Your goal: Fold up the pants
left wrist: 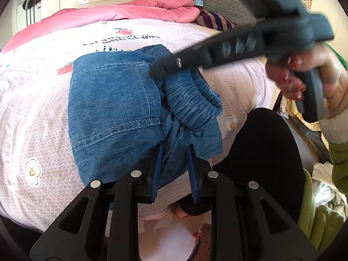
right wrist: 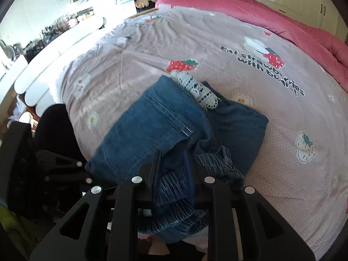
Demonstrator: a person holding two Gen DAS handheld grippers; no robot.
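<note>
My left hand-held gripper (left wrist: 174, 169) sits at the near edge of the bed, its blue pads spread a moderate way with a ridge of cloth running between them; I cannot tell whether the pads actually pinch it. The cloth belongs to the small blue denim pants with a stitched back pocket and gathered elastic waistband (left wrist: 113, 113), which lie bunched and partly folded on the pale pink bedsheet printed with strawberries and flowers (left wrist: 43, 130), close to that near edge. The pants stretch directly ahead of this gripper, their long axis running away from me toward the rolled pink quilt (left wrist: 134, 8) at the far edge.

To the right, my right hand-held gripper (right wrist: 171, 165) has its pads closed around the ruched waistband, gripping it. The waistband is the end nearest me, so both grippers hold near the same end, with the right one deeper in.

The leg ends are hidden under the folded layers, a white lace trim (right wrist: 200, 91) peeks out between the layers, and motion blur smears the right gripper in the left view.
</note>
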